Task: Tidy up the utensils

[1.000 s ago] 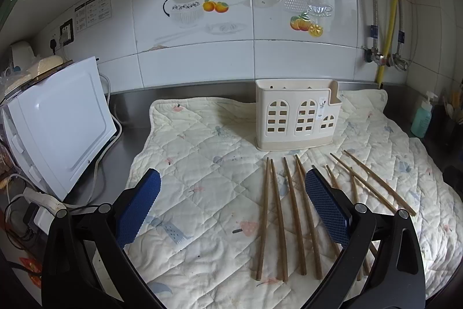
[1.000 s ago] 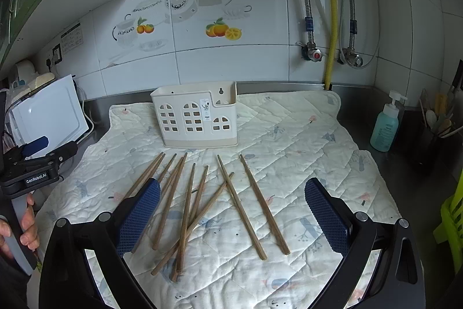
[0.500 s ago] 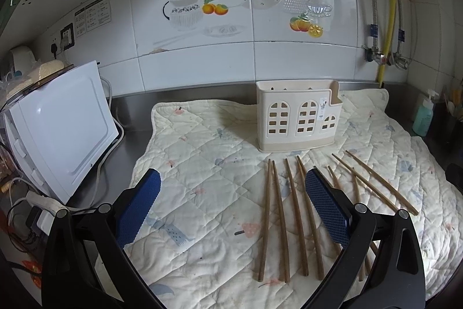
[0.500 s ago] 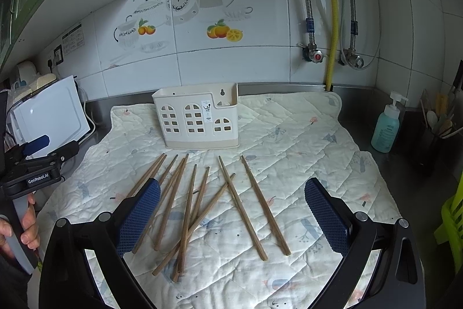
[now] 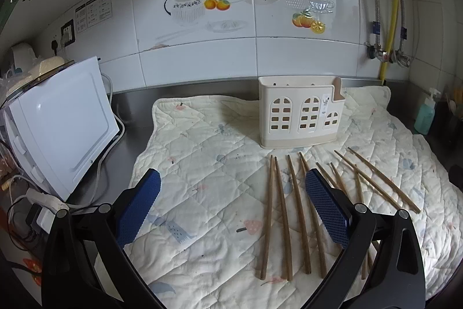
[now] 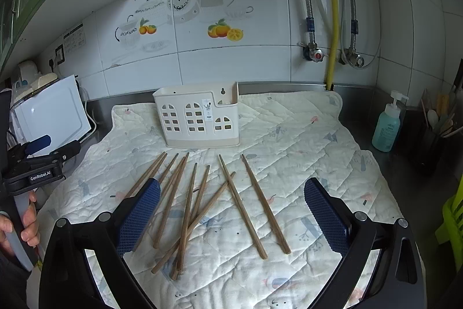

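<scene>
**Both tongs open above loose chopsticks, holder beyond**

Nearest, the right tongs (image 6: 231, 217) hung with blue pads wide apart, gripping nothing. Directly below and ahead of them lay the brown wooden chopsticks (image 6: 188, 207), loose on the cream quilted cloth (image 6: 303, 152) over the steel surface (image 5: 136, 135). Long axes ran mostly away from the tongs toward the wall, a few fanned or crossed. In the right wrist view the spread sat between the pads, so the right tongs looked the nearer and better centred.

The left tongs (image 5: 233, 206) were also spread open and empty. From them the chopsticks (image 5: 289, 210) lay off to the right, some passing behind the right-hand pad; bare cloth lay between the pads.

Count: about ten chopsticks, though overlaps make this uncertain. None in the holder yet.

Further back, one cream plastic utensil holder with arched cut-outs (image 6: 199, 118) stood upright on the cloth, just beyond the far tips. Likely next move: close on one stick across its axis.
</scene>
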`<state>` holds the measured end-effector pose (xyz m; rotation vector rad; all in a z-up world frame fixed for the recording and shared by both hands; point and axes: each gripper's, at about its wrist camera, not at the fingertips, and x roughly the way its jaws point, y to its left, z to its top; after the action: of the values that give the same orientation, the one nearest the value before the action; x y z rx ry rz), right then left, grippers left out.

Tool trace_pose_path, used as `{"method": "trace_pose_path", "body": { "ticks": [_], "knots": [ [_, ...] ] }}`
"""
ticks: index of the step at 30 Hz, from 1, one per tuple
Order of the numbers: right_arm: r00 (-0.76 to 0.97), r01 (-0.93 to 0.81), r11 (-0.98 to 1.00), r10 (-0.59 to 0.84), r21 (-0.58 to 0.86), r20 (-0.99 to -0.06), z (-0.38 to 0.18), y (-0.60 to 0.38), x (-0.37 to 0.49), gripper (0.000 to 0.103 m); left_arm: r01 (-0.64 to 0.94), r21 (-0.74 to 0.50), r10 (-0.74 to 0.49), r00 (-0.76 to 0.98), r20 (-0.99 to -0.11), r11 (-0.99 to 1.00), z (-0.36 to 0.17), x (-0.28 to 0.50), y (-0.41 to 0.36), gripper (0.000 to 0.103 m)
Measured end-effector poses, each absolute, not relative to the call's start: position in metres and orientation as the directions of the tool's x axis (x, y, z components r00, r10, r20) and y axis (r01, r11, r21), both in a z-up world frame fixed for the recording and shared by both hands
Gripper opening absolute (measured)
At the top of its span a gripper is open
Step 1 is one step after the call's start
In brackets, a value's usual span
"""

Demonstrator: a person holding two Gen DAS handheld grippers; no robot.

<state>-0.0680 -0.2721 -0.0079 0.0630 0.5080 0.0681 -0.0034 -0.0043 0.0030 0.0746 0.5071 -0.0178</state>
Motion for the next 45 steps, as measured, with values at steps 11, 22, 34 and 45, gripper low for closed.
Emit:
{"method": "trace_pose_path", "body": {
  "ticks": [11, 22, 34, 45],
  "knots": [
    [0.857, -0.028, 0.996, 0.066, 0.081, -0.511, -0.026, -0.283, -0.068, 0.095, 0.035, 0.058, 0.001, 0.851, -0.526, 0.998, -0.014, 0.002, 0.001, 0.098],
    [0.803, 0.006, 0.997, 0.042, 0.078, -0.594, -0.062, -0.302, -0.063, 0.079, 0.065, 0.079, -0.003, 0.789, -0.615, 0.995, -0.054, 0.009, 0.013, 0.092],
    [0.786, -0.058, 0.987, 0.136, 0.147, -0.603, -0.077, -0.288, -0.069, 0.066, 0.106, 0.057, -0.037, 0.721, -0.692, 0.993, -0.092, 0.009, 0.016, 0.08],
    [0.762, -0.181, 0.97, 0.242, 0.161, -0.601, -0.094, -0.223, -0.068, 0.043, 0.15, 0.011, -0.098, 0.697, -0.71, 0.989, -0.101, 0.001, 0.019, 0.071]
  ]
}}
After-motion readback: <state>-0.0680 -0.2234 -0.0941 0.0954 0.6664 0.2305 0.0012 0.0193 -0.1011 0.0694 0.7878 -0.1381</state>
